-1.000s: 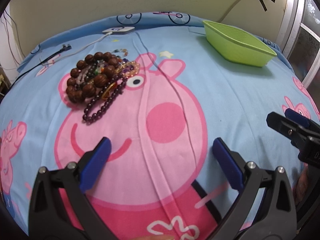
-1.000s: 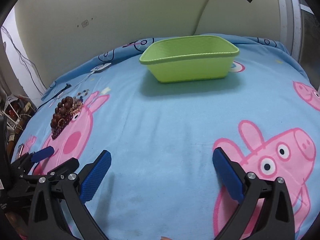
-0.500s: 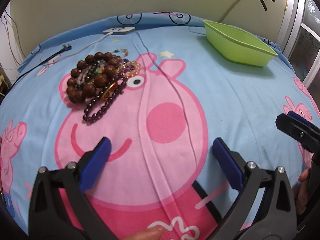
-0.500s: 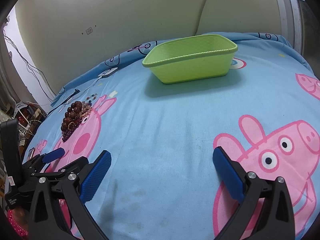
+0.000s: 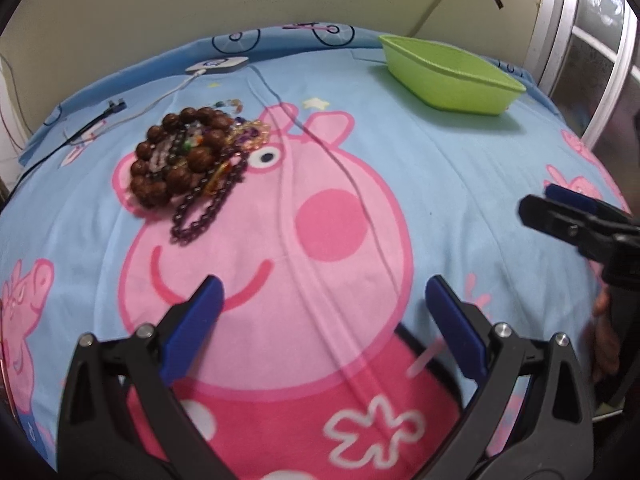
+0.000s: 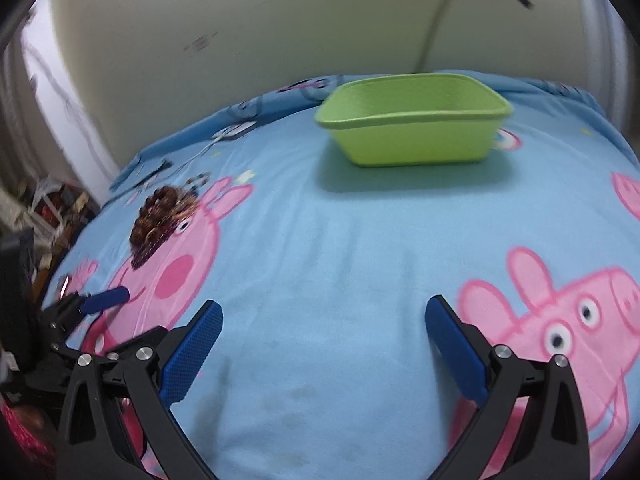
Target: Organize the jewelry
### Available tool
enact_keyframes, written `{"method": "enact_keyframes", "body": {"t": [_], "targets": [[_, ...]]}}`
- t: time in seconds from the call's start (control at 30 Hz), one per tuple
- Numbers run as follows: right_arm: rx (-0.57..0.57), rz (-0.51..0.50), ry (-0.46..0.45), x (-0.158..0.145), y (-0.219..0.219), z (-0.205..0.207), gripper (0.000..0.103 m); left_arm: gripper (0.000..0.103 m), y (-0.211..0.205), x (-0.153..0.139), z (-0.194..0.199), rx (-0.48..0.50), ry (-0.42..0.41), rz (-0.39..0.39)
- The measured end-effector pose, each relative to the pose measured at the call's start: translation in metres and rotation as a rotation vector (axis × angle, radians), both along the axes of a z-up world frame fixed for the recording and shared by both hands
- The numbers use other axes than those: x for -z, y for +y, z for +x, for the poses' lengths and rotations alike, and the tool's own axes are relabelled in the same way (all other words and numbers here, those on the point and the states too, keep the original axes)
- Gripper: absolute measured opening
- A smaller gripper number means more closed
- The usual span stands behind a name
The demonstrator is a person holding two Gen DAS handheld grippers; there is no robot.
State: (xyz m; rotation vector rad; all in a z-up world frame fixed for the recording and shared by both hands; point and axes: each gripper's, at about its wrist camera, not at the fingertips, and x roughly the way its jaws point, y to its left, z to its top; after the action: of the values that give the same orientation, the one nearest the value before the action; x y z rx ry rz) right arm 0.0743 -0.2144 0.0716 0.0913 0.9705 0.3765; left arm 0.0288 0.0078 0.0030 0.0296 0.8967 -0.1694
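Observation:
A heap of bead bracelets (image 5: 188, 160), big brown beads with a dark purple strand trailing off, lies on the cartoon-pig bedsheet (image 5: 328, 236), left of centre in the left wrist view. The same bead heap (image 6: 160, 216) shows small at the left of the right wrist view. A lime green basket (image 6: 416, 128) stands at the back; the left wrist view has this green basket (image 5: 452, 76) at upper right. My left gripper (image 5: 320, 320) is open and holds nothing, well short of the beads. My right gripper (image 6: 324, 336) is open over bare sheet, facing the basket.
A white charger puck (image 5: 218, 65) with its cable and a black cable (image 5: 86, 128) lie behind the beads. A cream wall runs along the far edge of the bed. A window frame (image 5: 588, 52) rises at the right. Clutter (image 6: 52, 208) lies beyond the bed's left edge.
My left gripper has edged forward and the view has tilted slightly. My right gripper has swung so the basket sits more to the right and the beads nearer; both stay open.

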Motion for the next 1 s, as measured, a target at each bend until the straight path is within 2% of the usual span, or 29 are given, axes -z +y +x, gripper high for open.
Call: {"method": "enact_keyframes", "body": {"t": [0.07, 0.13, 0.23, 0.3, 0.37, 0.43, 0.5, 0.53, 0.57, 0.63, 0.7, 0.77, 0.87, 0.93, 1.0], "targets": [[-0.052, -0.021, -0.009, -0.001, 0.014, 0.003, 0.084, 0.097, 0.022, -0.007, -0.003, -0.011, -0.017, -0.039], [-0.113, -0.038, -0.016, -0.003, 0.030, 0.006, 0.084, 0.097, 0.045, -0.014, -0.003, -0.048, -0.051, -0.043], [-0.202, -0.038, -0.028, -0.006, 0.056, 0.018, 0.084, 0.088, 0.084, -0.025, 0.010, -0.127, -0.078, -0.036], [-0.251, -0.023, -0.034, -0.010, 0.074, 0.028, 0.083, 0.081, 0.110, -0.031, 0.025, -0.177, -0.071, -0.065], [-0.298, -0.002, -0.039, -0.014, 0.092, 0.041, 0.077, 0.074, 0.126, -0.035, 0.039, -0.179, -0.071, -0.092], [-0.346, 0.023, -0.015, -0.014, 0.113, 0.059, 0.057, 0.068, 0.134, -0.034, 0.056, -0.172, -0.069, -0.085], [-0.375, 0.064, 0.018, -0.012, 0.131, 0.077, 0.048, 0.052, 0.143, -0.029, 0.073, -0.184, -0.039, -0.088], [-0.382, 0.082, 0.033, -0.011, 0.138, 0.086, 0.042, 0.049, 0.146, -0.026, 0.078, -0.188, -0.028, -0.098], [-0.390, 0.098, 0.048, -0.009, 0.146, 0.093, 0.040, 0.048, 0.149, -0.024, 0.087, -0.197, -0.020, -0.113], [-0.409, 0.122, 0.071, -0.005, 0.161, 0.105, 0.033, 0.048, 0.151, -0.020, 0.093, -0.213, -0.020, -0.092], [-0.421, 0.136, 0.098, 0.001, 0.175, 0.117, 0.030, 0.041, 0.150, -0.015, 0.098, -0.205, -0.018, -0.080], [-0.425, 0.152, 0.126, 0.006, 0.184, 0.122, 0.027, 0.038, 0.149, -0.009, 0.103, -0.203, -0.005, -0.069], [-0.423, 0.137, 0.162, 0.018, 0.197, 0.131, 0.021, 0.023, 0.151, 0.001, 0.109, -0.204, 0.024, -0.081], [-0.428, 0.140, 0.171, 0.023, 0.200, 0.132, 0.005, 0.016, 0.150, 0.001, 0.109, -0.198, 0.020, -0.091], [-0.425, 0.159, 0.174, 0.022, 0.199, 0.132, 0.000, 0.015, 0.146, 0.000, 0.108, -0.198, 0.012, -0.064]]}}
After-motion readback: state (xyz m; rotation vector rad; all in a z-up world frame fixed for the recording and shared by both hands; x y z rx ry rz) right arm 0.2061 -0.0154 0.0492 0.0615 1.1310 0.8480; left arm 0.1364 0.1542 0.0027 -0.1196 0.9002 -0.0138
